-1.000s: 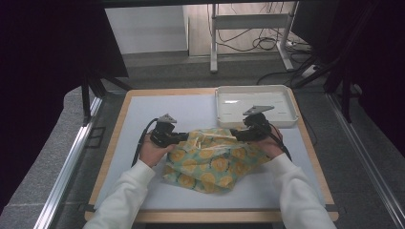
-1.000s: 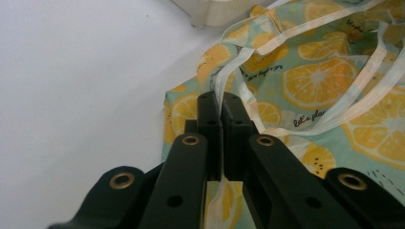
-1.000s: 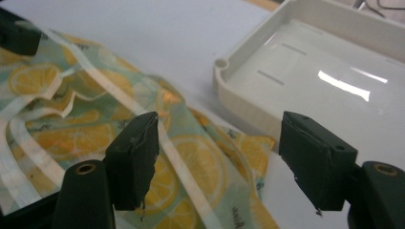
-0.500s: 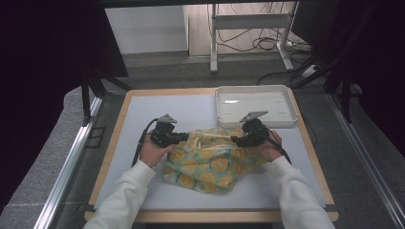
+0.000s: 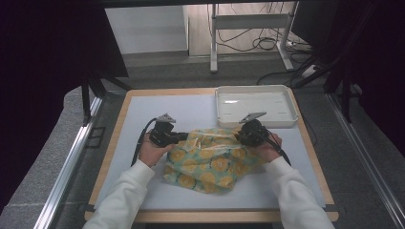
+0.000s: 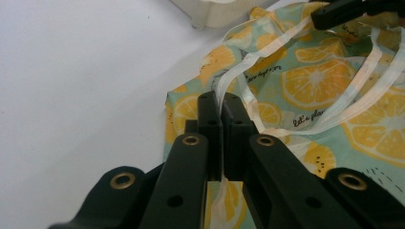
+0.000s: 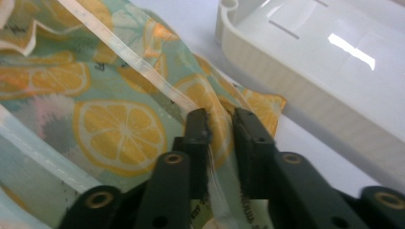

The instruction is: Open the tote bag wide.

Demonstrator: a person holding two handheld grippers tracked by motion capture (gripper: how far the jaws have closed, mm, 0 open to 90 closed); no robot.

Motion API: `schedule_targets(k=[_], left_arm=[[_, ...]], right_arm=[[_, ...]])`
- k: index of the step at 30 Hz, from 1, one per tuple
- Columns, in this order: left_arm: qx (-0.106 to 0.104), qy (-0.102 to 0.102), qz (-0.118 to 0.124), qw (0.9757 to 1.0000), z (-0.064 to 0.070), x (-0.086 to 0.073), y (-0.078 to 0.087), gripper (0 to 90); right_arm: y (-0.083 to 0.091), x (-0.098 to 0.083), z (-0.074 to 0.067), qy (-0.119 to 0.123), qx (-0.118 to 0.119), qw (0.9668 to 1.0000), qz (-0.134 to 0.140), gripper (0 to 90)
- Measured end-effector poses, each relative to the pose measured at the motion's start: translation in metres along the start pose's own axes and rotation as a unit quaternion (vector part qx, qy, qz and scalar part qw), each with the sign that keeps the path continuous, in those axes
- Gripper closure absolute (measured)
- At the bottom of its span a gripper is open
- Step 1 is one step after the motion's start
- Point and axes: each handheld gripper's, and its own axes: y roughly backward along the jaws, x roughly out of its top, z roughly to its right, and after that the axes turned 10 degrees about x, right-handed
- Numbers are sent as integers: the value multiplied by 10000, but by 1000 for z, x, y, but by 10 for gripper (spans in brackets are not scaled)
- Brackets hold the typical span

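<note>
A pale sheet covers the wooden desk [image 5: 119, 143], dark curtains hanging on either side. Nearest me lies a crumpled lemon-print cloth bag [image 5: 210, 162], mid-desk between the person's hands. The left gripper [image 6: 222, 102] has its jaws clenched on a thin translucent ribbon [image 6: 248, 62] at the bag's edge; the right gripper [image 7: 220, 119] nips the fabric at the opposite corner, probably to spread it flat. Beyond stands an empty white tray [image 5: 224, 112].
</note>
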Motion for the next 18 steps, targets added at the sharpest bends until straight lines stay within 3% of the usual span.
schedule_targets(k=[6, 18], left_arm=[[8, -4, 20, 10000, -1, 0, 2, 889], [26, -80, 225, 9997, 0, 1, 10, 893]], right_arm=[[7, 0, 3, -140, 109, 9994, 297, 869], [20, 5, -2, -64, 202, 9971, 726, 878]])
